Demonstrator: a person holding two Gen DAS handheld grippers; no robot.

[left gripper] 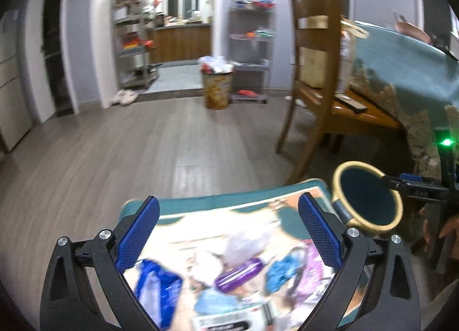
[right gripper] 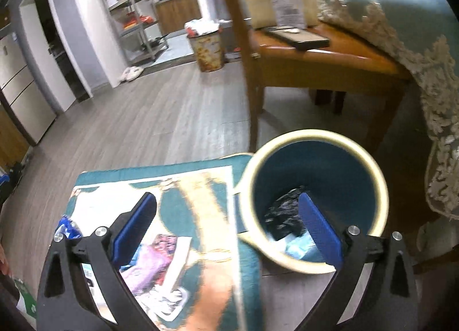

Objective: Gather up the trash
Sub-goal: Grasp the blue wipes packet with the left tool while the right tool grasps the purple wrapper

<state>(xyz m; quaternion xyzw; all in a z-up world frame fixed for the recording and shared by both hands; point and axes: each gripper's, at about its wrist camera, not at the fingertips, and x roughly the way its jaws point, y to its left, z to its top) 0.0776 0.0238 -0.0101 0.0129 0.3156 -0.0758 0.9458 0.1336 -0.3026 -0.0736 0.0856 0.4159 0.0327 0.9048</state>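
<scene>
Left gripper [left gripper: 229,230] hanging over the mat [left gripper: 200,210], fingers [left gripper: 137,233] spread wide, nothing pinched. Between them: a purple wrapper [left gripper: 239,275], a crumpled clear plastic bit [left gripper: 243,245], a blue packet [left gripper: 157,288] by the left finger and some teal scrap [left gripper: 282,269] by the right. All blurry.

Right gripper [right gripper: 226,227] same deal, fingers [right gripper: 134,227] apart and empty. Bin [right gripper: 312,142] under the right finger, black crumpled trash [right gripper: 284,213] plus a light blue piece [right gripper: 298,246] already inside. Pink wrapper [right gripper: 155,259] near the left finger. Wooden chair [right gripper: 315,56] and floor [right gripper: 143,119] beyond.
</scene>
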